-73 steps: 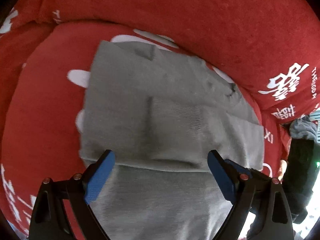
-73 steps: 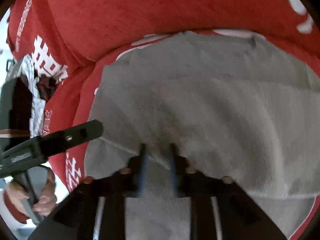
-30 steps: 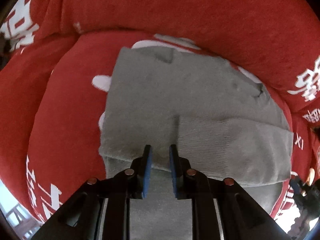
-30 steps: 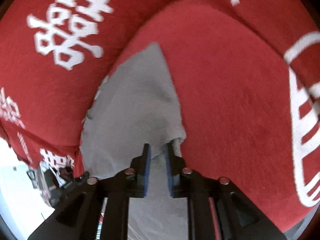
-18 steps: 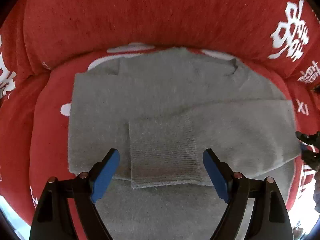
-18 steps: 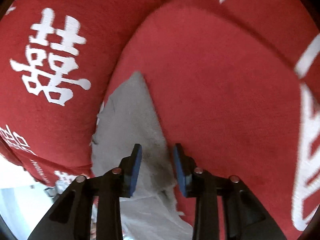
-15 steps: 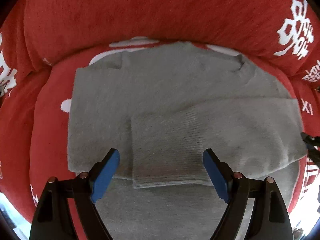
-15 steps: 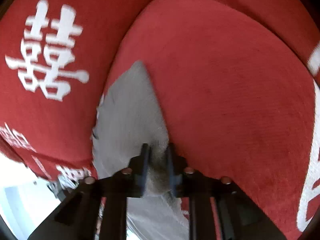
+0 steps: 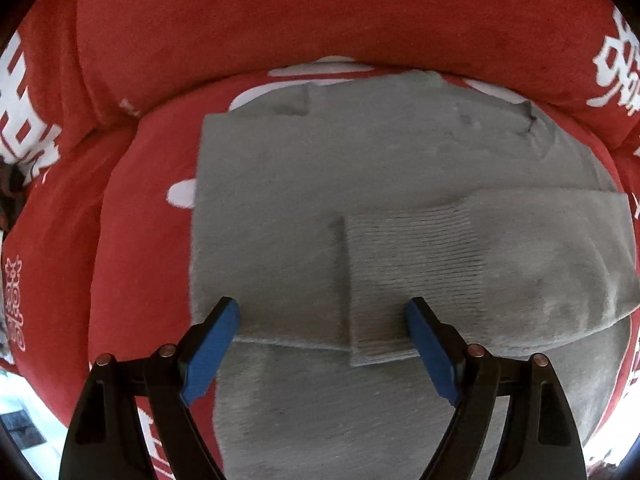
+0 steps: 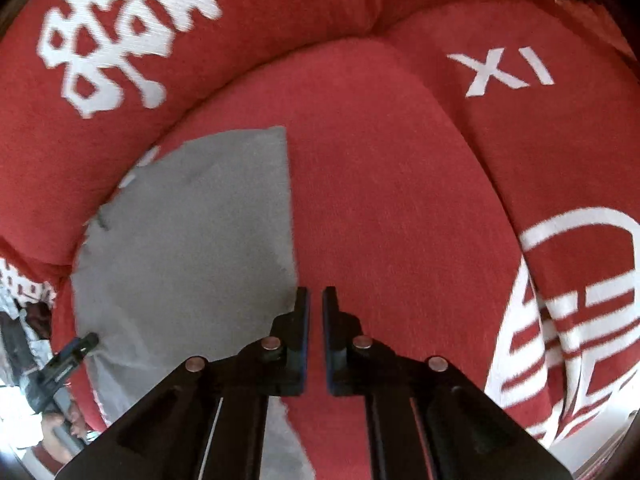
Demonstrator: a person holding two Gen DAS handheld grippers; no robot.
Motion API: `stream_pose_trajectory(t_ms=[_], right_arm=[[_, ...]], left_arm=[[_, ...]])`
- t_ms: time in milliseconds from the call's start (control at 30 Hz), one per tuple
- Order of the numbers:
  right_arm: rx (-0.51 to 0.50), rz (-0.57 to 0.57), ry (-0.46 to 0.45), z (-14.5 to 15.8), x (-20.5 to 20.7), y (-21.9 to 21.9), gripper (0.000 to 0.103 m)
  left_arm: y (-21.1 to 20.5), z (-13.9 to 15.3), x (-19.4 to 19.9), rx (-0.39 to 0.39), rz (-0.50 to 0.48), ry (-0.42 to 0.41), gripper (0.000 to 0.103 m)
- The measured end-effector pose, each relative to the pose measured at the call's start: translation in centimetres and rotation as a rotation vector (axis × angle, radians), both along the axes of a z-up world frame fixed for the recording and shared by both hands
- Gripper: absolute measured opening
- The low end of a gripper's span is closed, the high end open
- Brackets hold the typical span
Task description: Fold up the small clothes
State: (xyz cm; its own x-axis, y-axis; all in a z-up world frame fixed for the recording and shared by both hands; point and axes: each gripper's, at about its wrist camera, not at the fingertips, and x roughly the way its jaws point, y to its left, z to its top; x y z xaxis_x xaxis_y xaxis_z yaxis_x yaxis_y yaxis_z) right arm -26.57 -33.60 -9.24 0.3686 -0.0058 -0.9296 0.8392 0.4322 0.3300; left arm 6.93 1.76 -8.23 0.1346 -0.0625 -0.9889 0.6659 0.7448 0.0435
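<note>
Sweater (image 9: 400, 208): grey knit, lies flat on red cushion, directly under L jaws; folded sleeve w/ ribbed cuff (image 9: 408, 280) sits between the L fingers.
L gripper (image 9: 322, 328): jaws wide apart, nothing gripped; blue pads (image 9: 210, 344) hover over sweater's folded edge, one each side of cuff.
R gripper (image 10: 315, 320): jaws nearly together, thin slit left, no cloth between them; tips over bare red fabric.
Sweater vs R jaws: its grey edge (image 10: 188, 240) lies just left of R fingers, apart from the pads.
Cushion (image 10: 380, 200): red w/ white characters, raised rim beyond both grippers.
L gripper seen from R cam: dark tip (image 10: 74, 350) at sweater's far-left edge.
</note>
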Motion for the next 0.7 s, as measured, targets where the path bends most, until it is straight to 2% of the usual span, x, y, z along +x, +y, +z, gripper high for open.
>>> stream_pose_trajectory(t_ms=[200, 267, 367, 433, 600, 700], right_arm=[[-0.046, 0.059, -0.025, 1.6, 1.4, 2.4, 0.007], [-0.031, 0.084, -0.025, 1.1, 2.2, 2.7, 0.007], [-0.012, 0.113, 0.049, -1.2, 4.0, 3.3, 0.007], [-0.005, 0.103, 0.041, -1.9, 3.7, 3.4, 0.002], [0.003, 0.101, 0.04, -0.7, 2.9, 3.7, 0.003], [-0.02, 0.117, 0.053, 0.4, 2.6, 4.3, 0.007]], left_arm=[[0.0, 0.0, 0.1, 0.015, -0.003, 0.005, 0.086], [0.0, -0.2, 0.0, 0.019, -0.005, 0.004, 0.086], [0.2, -0.3, -0.1, 0.018, -0.011, -0.003, 0.086], [0.4, -0.2, -0.2, 0.013, -0.016, -0.001, 0.086], [0.8, 0.6, -0.5, 0.024, -0.018, 0.018, 0.086], [0.7, 1.0, -0.9, 0.028, -0.025, 0.035, 0.086]])
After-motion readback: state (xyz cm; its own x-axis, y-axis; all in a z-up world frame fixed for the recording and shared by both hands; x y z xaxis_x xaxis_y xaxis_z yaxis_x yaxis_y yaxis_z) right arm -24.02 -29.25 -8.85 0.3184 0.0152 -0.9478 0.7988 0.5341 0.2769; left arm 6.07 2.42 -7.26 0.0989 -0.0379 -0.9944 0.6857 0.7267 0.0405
